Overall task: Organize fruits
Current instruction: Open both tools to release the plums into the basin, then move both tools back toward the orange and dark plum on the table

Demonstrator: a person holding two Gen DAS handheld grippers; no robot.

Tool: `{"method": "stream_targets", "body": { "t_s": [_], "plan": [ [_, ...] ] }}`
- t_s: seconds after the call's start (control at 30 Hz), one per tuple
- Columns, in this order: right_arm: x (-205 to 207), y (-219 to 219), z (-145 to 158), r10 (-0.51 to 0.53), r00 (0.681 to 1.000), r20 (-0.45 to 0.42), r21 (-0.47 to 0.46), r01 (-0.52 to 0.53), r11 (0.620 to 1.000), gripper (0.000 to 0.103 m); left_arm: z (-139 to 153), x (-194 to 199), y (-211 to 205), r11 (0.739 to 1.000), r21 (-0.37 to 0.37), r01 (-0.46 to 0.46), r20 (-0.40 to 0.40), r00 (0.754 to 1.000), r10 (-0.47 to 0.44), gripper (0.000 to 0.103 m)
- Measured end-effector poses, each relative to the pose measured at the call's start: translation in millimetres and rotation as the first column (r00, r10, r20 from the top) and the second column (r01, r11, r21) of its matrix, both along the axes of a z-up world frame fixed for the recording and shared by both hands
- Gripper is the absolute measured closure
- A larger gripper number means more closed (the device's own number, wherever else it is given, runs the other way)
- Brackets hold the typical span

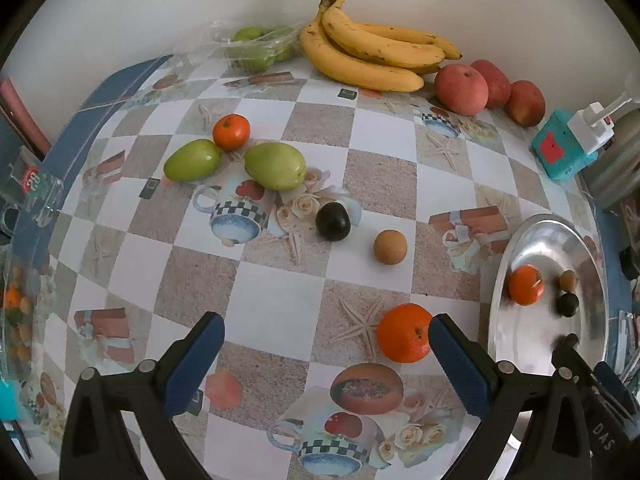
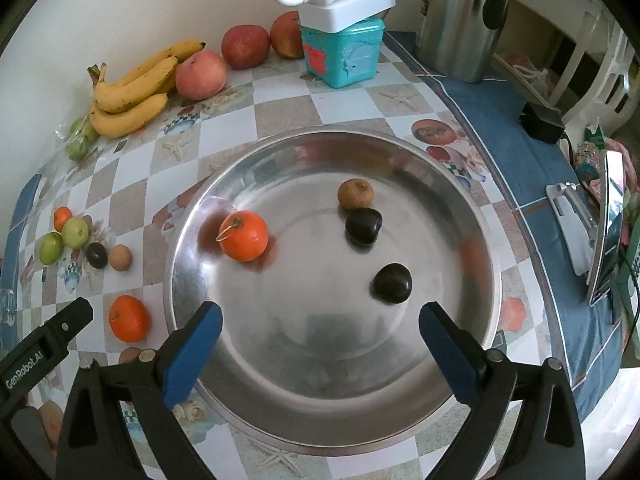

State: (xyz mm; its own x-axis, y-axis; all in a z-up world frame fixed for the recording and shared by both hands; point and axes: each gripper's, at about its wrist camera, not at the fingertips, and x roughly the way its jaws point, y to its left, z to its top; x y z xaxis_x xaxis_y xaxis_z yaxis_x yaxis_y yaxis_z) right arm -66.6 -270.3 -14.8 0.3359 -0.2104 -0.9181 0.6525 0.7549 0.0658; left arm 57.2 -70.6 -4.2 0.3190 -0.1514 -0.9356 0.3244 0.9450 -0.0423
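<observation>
**Four fruits in the bowl, both grippers empty**

We see an orange [image 2: 244, 236], a brown fruit [image 2: 355, 194] and two dark plums [image 2: 363, 226] in the steel bowl [image 2: 460, 208]. Our right gripper [image 2: 320, 344] hangs spread wide above it, holding nothing. Our left gripper [image 1: 326, 354] gapes wide over the tablecloth [image 1: 280, 304], a second orange [image 1: 404, 332] just beside its right finger.

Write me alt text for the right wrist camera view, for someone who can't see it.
A round steel bowl on a checked tablecloth holds an orange mandarin, a tan fruit and two dark fruits, with the open right tool above its near side, holding nothing. Bananas and apples line the wall behind.
</observation>
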Motion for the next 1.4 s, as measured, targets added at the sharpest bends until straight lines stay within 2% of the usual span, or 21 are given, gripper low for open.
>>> {"method": "stream_targets", "body": {
  "t_s": [0.1,0.37,0.57,0.77,1.03,1.2,1.4],
  "plan": [
    [-1.2,-1.2,-0.4,-0.008,1.0,0.002,0.0,0.008,1.0,0.004,2.3,-0.7,-0.4,1.0,0.012,0.009,0.015,1.0,-0.009,0.0],
    [0.0,1.9,-2.8,-0.004,1.0,-0.01,0.001,0.004,1.0,0.004,13.0,0.4,1.3,0.993,0.105,0.052,0.112,0.992,-0.064,0.0],
    [5.2,11.2,-3.2,0.012,1.0,0.006,0.022,-0.012,1.0,0.004,19.4,9.2,16.3,0.988,0.147,0.042,0.156,0.986,-0.065,0.0],
    [20.5,35.9,-5.4,0.092,0.996,0.004,0.029,-0.092,0.995,0.004,21.7,19.0,34.0,0.995,0.1,0.012,0.131,0.991,-0.025,0.0],
    [40.8,70.9,-5.3,0.19,0.982,0.012,0.024,-0.19,0.981,0.004,27.3,29.4,53.7,0.981,0.189,-0.048,0.205,0.979,0.009,0.0],
    [57.0,90.8,-4.4,0.257,0.966,0.028,0.052,-0.259,0.965,0.004,27.4,39.2,71.6,0.982,0.167,-0.092,0.193,0.979,0.059,0.0],
    [69.4,102.9,2.9,0.296,0.953,0.066,0.038,-0.299,0.954,0.004,26.6,49.9,87.5,0.979,0.141,-0.147,0.177,0.977,0.121,0.0]
  ]
}}
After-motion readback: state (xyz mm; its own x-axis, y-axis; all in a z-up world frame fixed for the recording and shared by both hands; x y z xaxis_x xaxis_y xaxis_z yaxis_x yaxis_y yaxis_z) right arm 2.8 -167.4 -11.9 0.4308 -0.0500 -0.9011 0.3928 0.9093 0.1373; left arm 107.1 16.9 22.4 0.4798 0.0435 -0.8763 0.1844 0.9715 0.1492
